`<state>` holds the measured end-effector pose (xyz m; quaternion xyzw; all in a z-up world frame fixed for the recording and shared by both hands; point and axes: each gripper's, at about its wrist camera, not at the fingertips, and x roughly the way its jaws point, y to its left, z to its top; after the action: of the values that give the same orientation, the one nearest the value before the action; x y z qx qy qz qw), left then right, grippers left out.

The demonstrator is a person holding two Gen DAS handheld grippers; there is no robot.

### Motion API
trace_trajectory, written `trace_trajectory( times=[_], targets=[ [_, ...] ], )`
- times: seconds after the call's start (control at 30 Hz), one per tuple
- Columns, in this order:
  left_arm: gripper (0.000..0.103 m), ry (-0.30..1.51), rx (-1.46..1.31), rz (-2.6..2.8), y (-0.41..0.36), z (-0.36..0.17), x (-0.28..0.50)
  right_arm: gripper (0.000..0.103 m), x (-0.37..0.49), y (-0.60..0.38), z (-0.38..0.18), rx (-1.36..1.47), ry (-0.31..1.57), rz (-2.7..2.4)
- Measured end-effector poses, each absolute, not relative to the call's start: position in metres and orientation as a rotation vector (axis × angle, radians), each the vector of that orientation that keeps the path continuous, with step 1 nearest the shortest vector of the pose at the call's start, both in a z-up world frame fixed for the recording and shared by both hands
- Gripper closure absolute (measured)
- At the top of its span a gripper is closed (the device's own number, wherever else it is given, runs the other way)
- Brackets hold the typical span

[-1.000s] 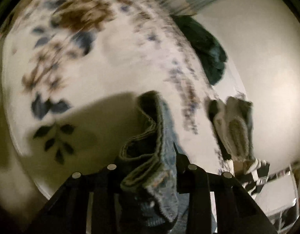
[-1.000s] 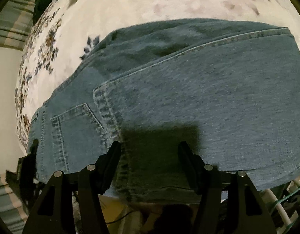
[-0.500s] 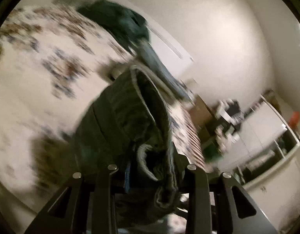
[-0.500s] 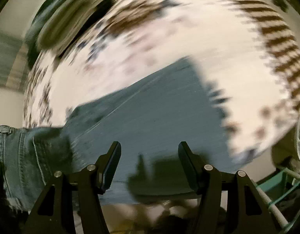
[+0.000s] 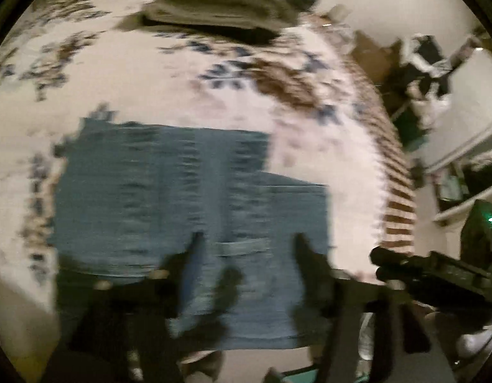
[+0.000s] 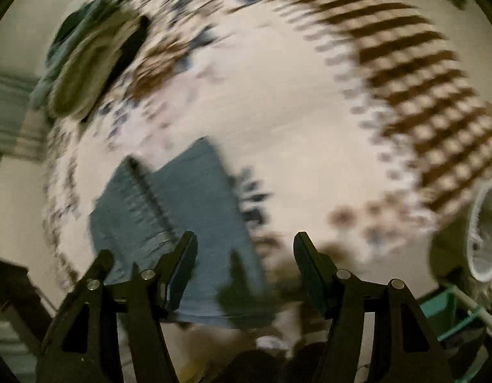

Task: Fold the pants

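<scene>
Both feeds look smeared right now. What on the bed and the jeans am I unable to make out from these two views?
- Jeans: left wrist view, motion blur hides seams and fold edges; near edge hidden behind the left tool.
- Jeans, right wrist view: blurred, near end covered by the right tool.
- Folded pile: blurred, cut by the top edge; which garments, unclear.
- Bedspread pattern: smeared.

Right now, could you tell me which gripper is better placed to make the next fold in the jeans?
Probably the left gripper: its open fingers frame the jeans squarely below. The right gripper, also open, sits off their edge, mostly over the floral bedspread. Both views are blurred.
</scene>
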<state>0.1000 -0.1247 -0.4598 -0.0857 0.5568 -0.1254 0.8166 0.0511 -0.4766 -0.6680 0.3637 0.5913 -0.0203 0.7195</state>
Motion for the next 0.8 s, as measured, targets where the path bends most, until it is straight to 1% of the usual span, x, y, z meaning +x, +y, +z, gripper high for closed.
trace_trajectory(
  times=[0.03, 0.13, 0.23, 0.3, 0.33, 0.4, 0.43, 0.47, 0.5, 0.53, 0.57, 0.6, 0.67, 0.73, 0.8],
  targets=[
    [0.025, 1.201, -0.166, -0.223, -0.116, -0.46, 0.102, 0.036, 0.062, -0.465, -0.671, 0.806, 1.325, 0.013],
    [0.018, 1.227, -0.115, -0.104, -0.087, -0.468, 0.105, 0.032, 0.099, -0.428, -0.686, 0.758, 1.38, 0.141],
    [0.016, 1.277, -0.065, 0.004, -0.06, -0.481, 0.118, 0.032, 0.129, -0.397, -0.706, 0.668, 1.422, 0.18],
    [0.016, 1.309, -0.034, 0.053, -0.046, -0.491, 0.124, 0.032, 0.143, -0.381, -0.726, 0.662, 1.473, 0.188],
    [0.016, 1.322, -0.023, 0.067, -0.041, -0.495, 0.126, 0.028, 0.147, -0.374, -0.733, 0.657, 1.491, 0.184],
    [0.016, 1.339, 0.01, 0.102, -0.033, -0.501, 0.132, 0.026, 0.149, -0.365, -0.734, 0.622, 1.482, 0.148],
    [0.016, 1.342, 0.012, 0.107, -0.029, -0.502, 0.133, 0.027, 0.149, -0.362, -0.733, 0.615, 1.472, 0.138],
    [0.016, 1.341, 0.009, 0.114, -0.024, -0.503, 0.134, 0.03, 0.147, -0.358, -0.73, 0.625, 1.454, 0.153],
    [0.016, 1.339, 0.01, 0.119, -0.022, -0.503, 0.134, 0.042, 0.149, -0.355, -0.728, 0.634, 1.446, 0.168],
    [0.016, 1.335, 0.014, 0.125, -0.019, -0.502, 0.135, 0.05, 0.148, -0.35, -0.727, 0.62, 1.448, 0.164],
    [0.016, 1.331, 0.016, 0.133, -0.015, -0.502, 0.135, 0.053, 0.147, -0.347, -0.725, 0.592, 1.446, 0.152],
    [0.016, 1.329, 0.014, 0.136, -0.015, -0.5, 0.137, 0.062, 0.146, -0.343, -0.724, 0.567, 1.44, 0.138],
    [0.016, 1.329, 0.019, 0.145, -0.011, -0.499, 0.138, 0.07, 0.143, -0.344, -0.722, 0.565, 1.424, 0.118],
    [0.016, 1.328, 0.012, 0.146, -0.01, -0.496, 0.139, 0.085, 0.14, -0.349, -0.715, 0.582, 1.4, 0.115],
    [0.016, 1.324, 0.011, 0.148, -0.009, -0.494, 0.139, 0.088, 0.135, -0.351, -0.7, 0.569, 1.366, 0.12]
  ],
)
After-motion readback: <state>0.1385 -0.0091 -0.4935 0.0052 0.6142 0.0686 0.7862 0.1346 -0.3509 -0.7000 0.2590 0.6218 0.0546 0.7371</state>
